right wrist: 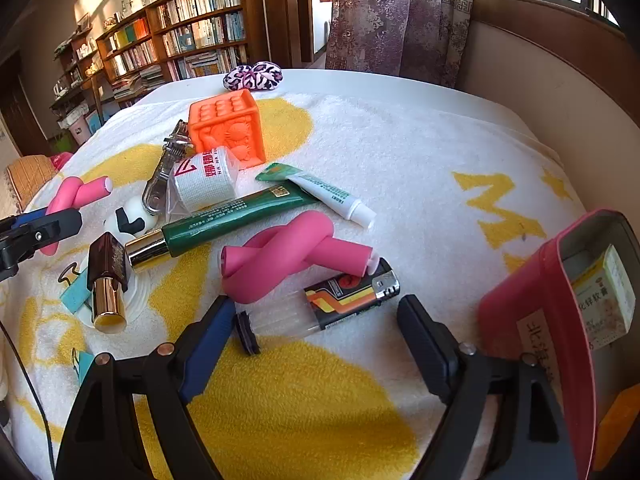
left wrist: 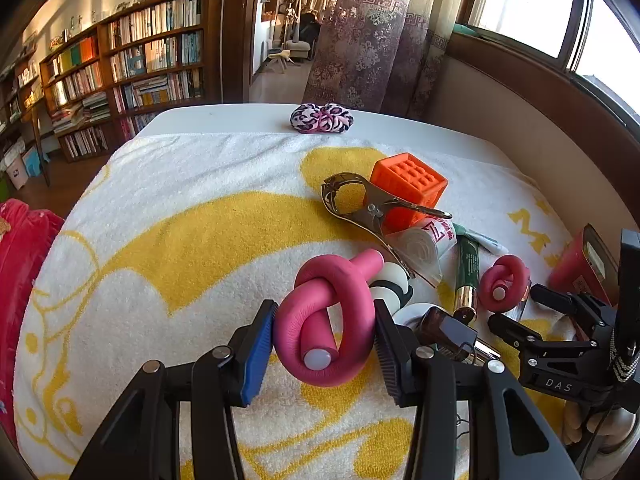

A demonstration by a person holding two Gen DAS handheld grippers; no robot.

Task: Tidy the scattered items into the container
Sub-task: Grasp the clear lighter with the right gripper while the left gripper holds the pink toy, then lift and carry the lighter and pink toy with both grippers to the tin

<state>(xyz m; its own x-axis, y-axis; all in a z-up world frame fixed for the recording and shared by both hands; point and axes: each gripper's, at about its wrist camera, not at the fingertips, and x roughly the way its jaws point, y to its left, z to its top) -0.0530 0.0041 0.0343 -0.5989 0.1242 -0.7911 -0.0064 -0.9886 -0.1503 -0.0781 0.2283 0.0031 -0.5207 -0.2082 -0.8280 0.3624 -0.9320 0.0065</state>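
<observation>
Because the knotted foam roller clamped between the left gripper pads was soft and light, mid-knot suited it, while the right gripper stood open around a lighter.

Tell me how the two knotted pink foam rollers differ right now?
The left roller is clamped between the left gripper pads; the right roller lies free on the towel, ahead of the open right gripper. The right roller leans on a lighter; the left one doesn't. Both are pink, knotted, white-capped.
</observation>
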